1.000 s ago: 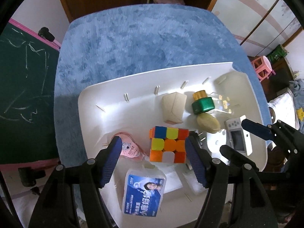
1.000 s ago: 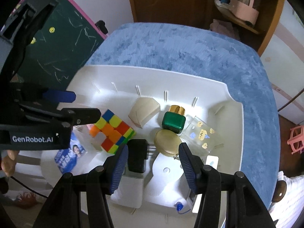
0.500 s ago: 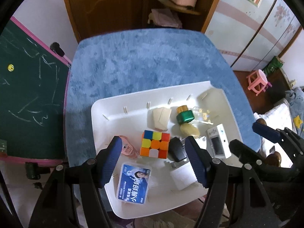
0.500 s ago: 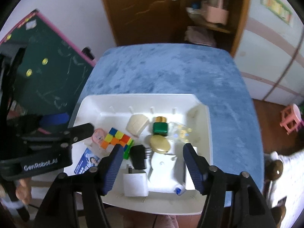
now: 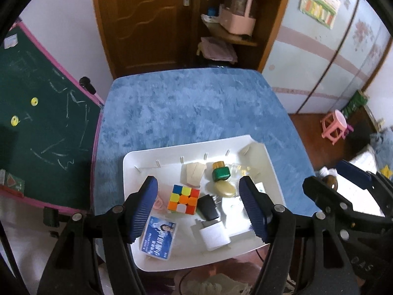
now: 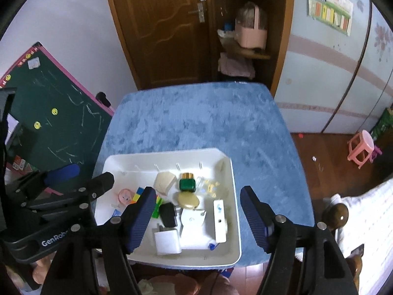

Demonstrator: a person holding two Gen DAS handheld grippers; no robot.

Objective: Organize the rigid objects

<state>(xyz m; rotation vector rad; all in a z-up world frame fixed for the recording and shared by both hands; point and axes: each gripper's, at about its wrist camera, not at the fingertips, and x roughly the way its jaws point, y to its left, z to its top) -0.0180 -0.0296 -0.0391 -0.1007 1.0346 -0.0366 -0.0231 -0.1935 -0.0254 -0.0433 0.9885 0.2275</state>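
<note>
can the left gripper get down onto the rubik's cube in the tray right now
Probably yes. The left gripper hangs open and empty above the cube, whose top is uncovered. The black charger sits tight against its right side, so that side is cramped.

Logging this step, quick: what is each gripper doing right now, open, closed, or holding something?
Left gripper: open, holding nothing, above the white tray.
Right gripper: open, empty; its jaws have just been opening, nothing between them.

White tray [image 6: 234, 211] of small objects on blue table [image 6: 196, 123], right hand-held gripper [image 6: 197, 217] empty above
</note>
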